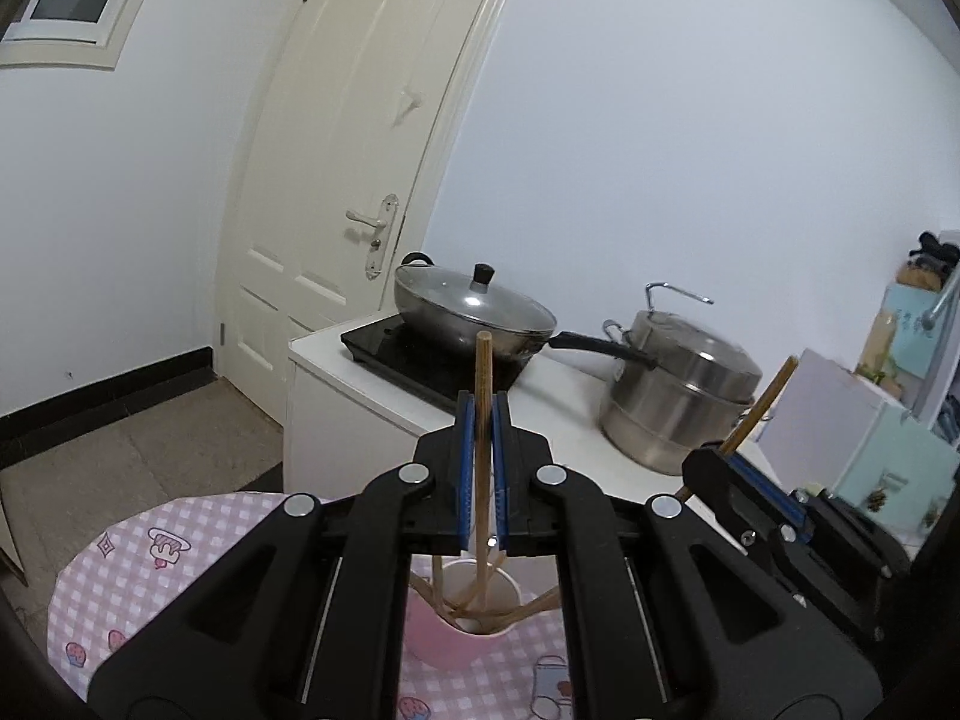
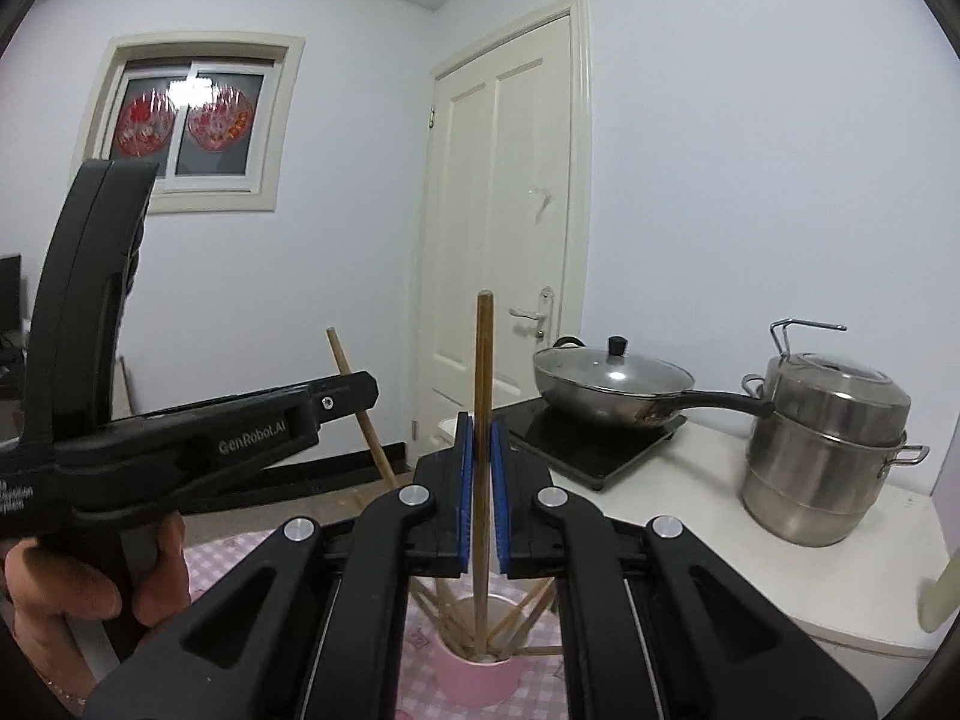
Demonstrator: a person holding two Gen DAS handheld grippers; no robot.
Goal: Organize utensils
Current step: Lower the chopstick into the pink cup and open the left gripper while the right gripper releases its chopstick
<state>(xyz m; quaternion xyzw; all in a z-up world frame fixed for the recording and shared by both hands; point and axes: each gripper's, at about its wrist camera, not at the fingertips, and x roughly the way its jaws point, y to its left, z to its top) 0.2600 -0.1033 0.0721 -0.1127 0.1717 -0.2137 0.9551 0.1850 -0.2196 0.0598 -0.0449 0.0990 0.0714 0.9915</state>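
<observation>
My left gripper [image 1: 483, 414] is shut on a wooden chopstick [image 1: 483, 372] held upright, its lower end in a pink cup [image 1: 441, 639] that holds several chopsticks. My right gripper [image 2: 479, 432] is shut on another upright wooden chopstick [image 2: 483, 360] whose lower end stands in the same pink cup [image 2: 474, 681]. The right gripper also shows in the left wrist view [image 1: 729, 459] at the right with its chopstick [image 1: 762, 405]. The left gripper body [image 2: 180, 444] shows in the right wrist view, held by a hand [image 2: 60, 594].
The cup stands on a pink checked tablecloth [image 1: 120, 570]. Behind it a white counter [image 1: 564, 396] bears a black induction hob [image 1: 414, 360] with a lidded wok [image 1: 474, 306] and a steel steamer pot [image 1: 678, 396]. A cream door [image 1: 336, 180] is beyond.
</observation>
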